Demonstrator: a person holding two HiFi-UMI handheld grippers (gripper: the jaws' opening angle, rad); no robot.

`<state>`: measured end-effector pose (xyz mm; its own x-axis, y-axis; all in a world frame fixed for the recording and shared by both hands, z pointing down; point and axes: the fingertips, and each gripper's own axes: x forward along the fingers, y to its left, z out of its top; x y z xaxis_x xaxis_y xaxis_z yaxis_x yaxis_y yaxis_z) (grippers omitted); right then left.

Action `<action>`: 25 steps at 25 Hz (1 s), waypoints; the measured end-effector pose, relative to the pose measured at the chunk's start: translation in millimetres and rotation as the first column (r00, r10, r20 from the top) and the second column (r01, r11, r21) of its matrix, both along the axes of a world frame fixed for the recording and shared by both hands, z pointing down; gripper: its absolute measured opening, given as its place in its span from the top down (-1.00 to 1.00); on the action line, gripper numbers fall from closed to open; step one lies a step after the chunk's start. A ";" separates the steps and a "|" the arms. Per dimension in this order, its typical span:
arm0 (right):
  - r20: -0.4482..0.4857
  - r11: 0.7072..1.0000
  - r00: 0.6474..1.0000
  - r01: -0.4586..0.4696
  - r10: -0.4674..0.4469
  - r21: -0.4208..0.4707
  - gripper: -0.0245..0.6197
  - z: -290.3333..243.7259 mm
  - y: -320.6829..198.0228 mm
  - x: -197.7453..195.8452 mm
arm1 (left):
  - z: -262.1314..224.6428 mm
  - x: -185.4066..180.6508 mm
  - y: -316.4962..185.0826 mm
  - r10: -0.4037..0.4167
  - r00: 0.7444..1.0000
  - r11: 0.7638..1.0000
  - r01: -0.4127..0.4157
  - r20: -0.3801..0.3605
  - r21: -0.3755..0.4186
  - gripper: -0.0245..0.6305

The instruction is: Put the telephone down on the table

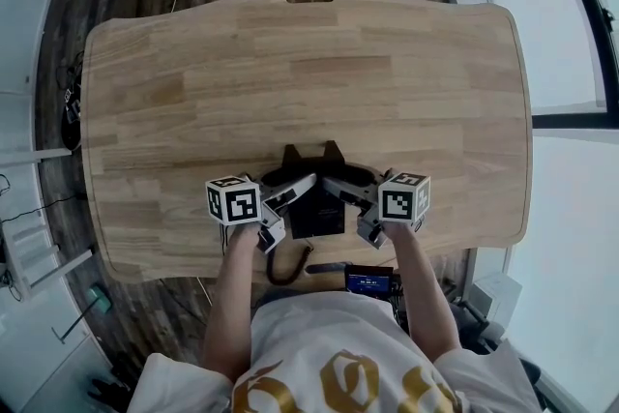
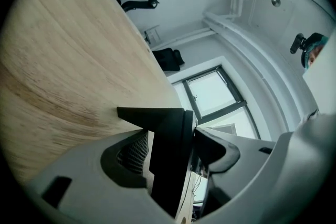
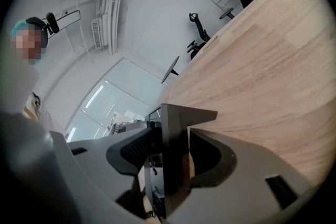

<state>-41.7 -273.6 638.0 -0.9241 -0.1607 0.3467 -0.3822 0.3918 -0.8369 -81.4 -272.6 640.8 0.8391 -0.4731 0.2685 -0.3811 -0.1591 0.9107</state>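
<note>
1. The telephone [image 1: 317, 208] is sitting at the near edge of the wooden table [image 1: 290, 63], straight in front of the person and between the two grippers.
2. The left gripper [image 2: 173, 147] is reaching in from the telephone's left side. Its jaws are standing apart around a black edge of the body, and a thin sliver of light is showing between the ribbed pad and the plastic, so nothing is being pinched.
3. The right gripper [image 3: 170, 152] is gripping the opposite edge, with its ribbed pad pressing flat against the black casing.
4. The coiled cord [image 1: 288, 264] is hanging over the table edge towards the person.
5. The base is probably resting on the wood, though the steep head view is not making that certain.
</note>
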 end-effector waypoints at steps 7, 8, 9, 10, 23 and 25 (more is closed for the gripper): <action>-0.053 0.990 0.990 -0.123 0.127 0.075 0.28 -10.5 3.6 19.1 | -7.6 -18.8 5.7 -0.074 0.997 0.997 0.073 0.038 0.030 0.04; -0.053 0.987 0.988 -0.138 0.142 0.077 0.28 -12.9 6.2 22.7 | -8.6 -23.9 7.3 -0.094 0.995 0.995 0.092 0.044 0.032 0.04; -0.055 0.985 0.987 -0.149 0.154 0.082 0.29 -15.9 8.8 25.8 | -10.3 -28.3 8.9 -0.110 0.993 0.994 0.108 0.051 0.035 0.03; -0.056 0.983 0.985 -0.159 0.164 0.092 0.28 -19.5 11.2 28.4 | -12.8 -32.2 10.4 -0.123 0.991 0.992 0.120 0.059 0.042 0.03; -0.085 0.882 0.952 -0.236 0.294 0.407 0.45 -94.8 43.5 23.4 | -105.2 -62.0 49.2 -0.240 0.941 0.911 0.133 0.240 0.389 0.55; -0.097 0.843 0.934 -0.260 0.343 0.471 0.62 -108.3 48.7 26.5 | -117.7 -57.8 56.7 -0.245 0.911 0.886 0.071 0.332 0.458 0.72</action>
<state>-15.2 -224.9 529.6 -0.7372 -0.5959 0.3185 -0.6628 0.5462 -0.5122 -139.2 -215.8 523.1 0.6217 -0.7303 0.2831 -0.7284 -0.4063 0.5516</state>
